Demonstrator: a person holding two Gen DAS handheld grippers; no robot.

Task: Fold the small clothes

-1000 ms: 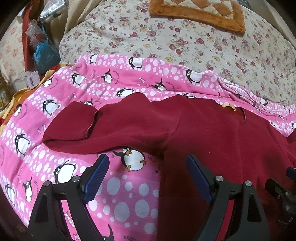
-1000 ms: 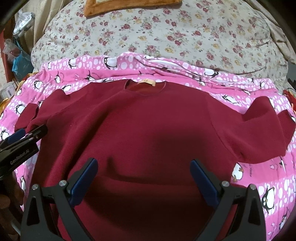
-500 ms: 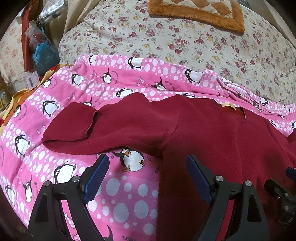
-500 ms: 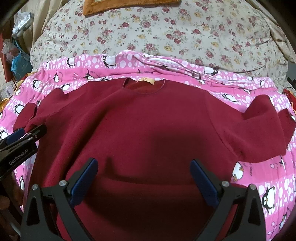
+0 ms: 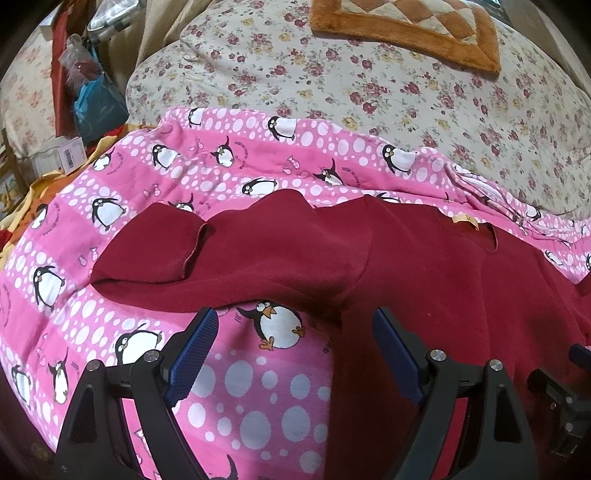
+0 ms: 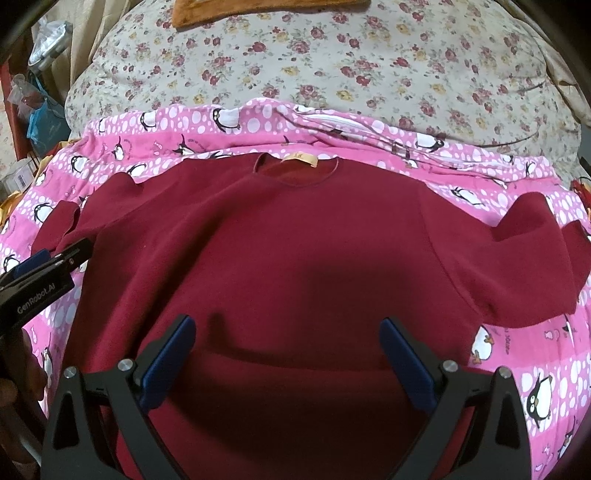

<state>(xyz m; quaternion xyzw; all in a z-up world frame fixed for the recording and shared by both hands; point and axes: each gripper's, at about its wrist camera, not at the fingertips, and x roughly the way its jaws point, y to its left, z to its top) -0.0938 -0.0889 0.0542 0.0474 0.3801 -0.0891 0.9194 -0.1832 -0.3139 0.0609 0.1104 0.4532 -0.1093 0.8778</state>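
Observation:
A dark red long-sleeved sweater (image 6: 288, 251) lies spread flat on a pink penguin blanket (image 6: 155, 144), neck with a tan label (image 6: 300, 160) at the far side. Its left sleeve (image 5: 236, 258) stretches out leftward with the cuff folded back. Its right sleeve (image 6: 532, 266) is bunched at the right. My left gripper (image 5: 295, 343) is open and empty, above the blanket just below the left armpit. My right gripper (image 6: 288, 350) is open and empty over the sweater's lower body. The left gripper also shows in the right wrist view (image 6: 40, 273).
A floral quilt (image 5: 369, 85) rises behind the blanket, with an orange-bordered mat (image 5: 402, 26) on top. Bags and boxes (image 5: 92, 103) are stacked at the far left beyond the bed edge.
Both grippers stay open and nearly still. The views have shifted only slightly; the sweater has not moved.

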